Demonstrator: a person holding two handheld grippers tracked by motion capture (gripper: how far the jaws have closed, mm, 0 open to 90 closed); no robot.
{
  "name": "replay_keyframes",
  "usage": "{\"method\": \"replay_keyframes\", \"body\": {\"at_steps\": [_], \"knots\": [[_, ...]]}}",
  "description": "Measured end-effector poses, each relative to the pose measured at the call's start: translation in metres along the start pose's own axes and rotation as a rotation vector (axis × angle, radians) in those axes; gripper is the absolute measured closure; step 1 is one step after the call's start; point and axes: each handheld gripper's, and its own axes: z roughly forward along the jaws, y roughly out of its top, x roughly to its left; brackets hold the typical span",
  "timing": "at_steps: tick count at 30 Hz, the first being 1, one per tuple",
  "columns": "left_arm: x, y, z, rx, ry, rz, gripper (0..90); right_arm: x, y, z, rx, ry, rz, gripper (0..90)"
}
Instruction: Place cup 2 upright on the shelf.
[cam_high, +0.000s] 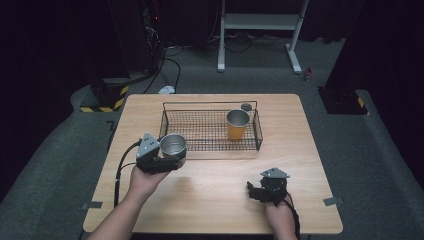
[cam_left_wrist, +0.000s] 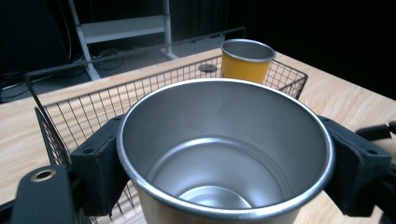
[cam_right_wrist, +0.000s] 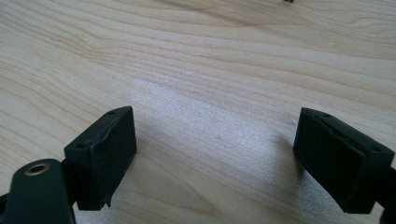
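Note:
My left gripper (cam_high: 172, 156) is shut on a silver metal cup (cam_high: 173, 146), held upright just in front of the wire basket's near left corner. In the left gripper view the cup (cam_left_wrist: 224, 154) is empty and sits between both black pads. A yellow cup with a steel rim (cam_high: 237, 124) stands upright inside the black wire basket (cam_high: 210, 145), toward its right side; the same yellow cup (cam_left_wrist: 246, 60) rises beyond the silver one. My right gripper (cam_high: 260, 192) rests low over the table near the front right, open, jaws wide apart over bare wood (cam_right_wrist: 215, 135).
A small dark round lid (cam_high: 246, 107) lies on the wooden table (cam_high: 210, 200) behind the basket's far right corner. A white frame stand (cam_high: 260, 30) and cables stand on the floor beyond the table. Bare tabletop lies between my two grippers.

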Motion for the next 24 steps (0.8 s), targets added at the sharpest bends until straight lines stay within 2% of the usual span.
{"method": "replay_keyframes", "body": {"at_steps": [2, 9, 11, 15, 18, 24], "knots": [[0.002, 0.006, 0.003, -0.006, 0.0, -0.006, 15.1, 0.0, 0.0, 0.0, 0.0, 0.0, 0.0, 13.3], [0.007, 0.025, 0.013, -0.024, 0.012, 0.01, 15.1, 0.0, 0.0, 0.0, 0.0, 0.0, 0.0, 13.3], [0.009, 0.03, 0.017, -0.016, 0.02, 0.017, 15.1, 0.0, 0.0, 0.0, 0.001, 0.001, 0.001, 13.4], [0.014, 0.036, 0.026, -0.011, 0.028, 0.004, 15.1, 0.0, 0.0, 0.0, 0.001, 0.004, -0.007, 13.4], [0.017, 0.039, 0.032, -0.001, 0.037, 0.018, 15.1, 0.0, 0.0, 0.0, 0.001, 0.004, -0.006, 13.4], [0.024, 0.042, 0.046, 0.012, 0.052, 0.003, 15.1, 0.0, 0.0, 0.0, 0.001, 0.004, -0.006, 13.4]]}}
